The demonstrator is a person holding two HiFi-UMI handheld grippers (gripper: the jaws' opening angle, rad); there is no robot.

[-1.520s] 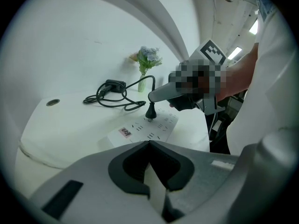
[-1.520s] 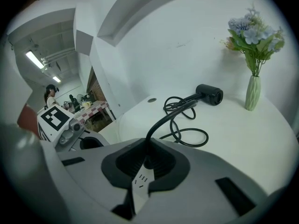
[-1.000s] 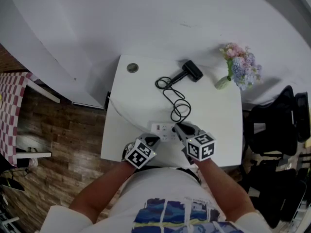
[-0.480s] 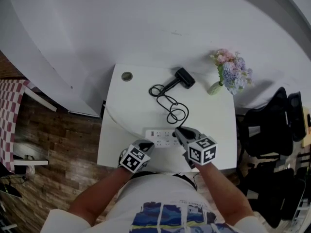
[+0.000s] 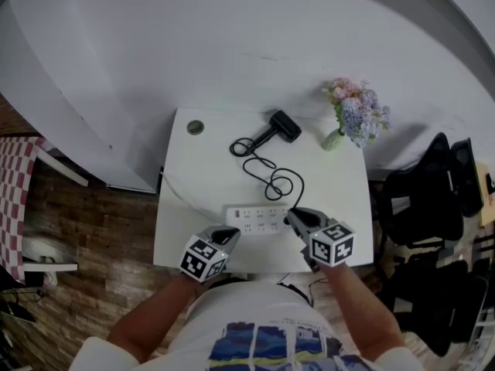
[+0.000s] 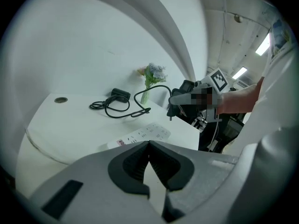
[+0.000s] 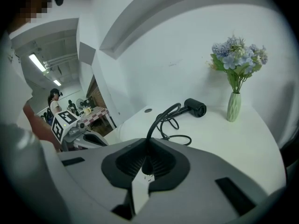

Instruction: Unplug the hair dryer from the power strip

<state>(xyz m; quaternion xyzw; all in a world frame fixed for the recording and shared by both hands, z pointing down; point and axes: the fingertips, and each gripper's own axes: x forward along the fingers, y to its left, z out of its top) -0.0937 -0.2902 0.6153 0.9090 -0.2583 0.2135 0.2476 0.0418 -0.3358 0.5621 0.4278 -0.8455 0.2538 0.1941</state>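
The desk [image 5: 193, 184] looked the same as a second earlier; what had changed was all at its near edge. The power strip [image 5: 257, 219] lay flat there with nothing on it any more, where a second before both of my tools had been crowded over it. The hair dryer [image 5: 281, 125] sat well back by the far edge, not disturbed, its cord [image 5: 271, 178] looping across the desk toward me.

My left claw [image 5: 229, 236] had come up off the strip's left end and hung just short of it, its pads pressed together with nothing between them. My right claw [image 5: 296, 219] had moved away from the sockets to the strip's right end and risen; the left gripper view showed it held above the desk, with the cord arching up to it.

The smallest piece mattered most: the plug [image 7: 146, 166] was clamped between the right claw's nearly closed pads, the cord running out of them toward the dryer, and it was plainly clear of the strip. I judged the unplugging itself done, with only the plug left to set down.
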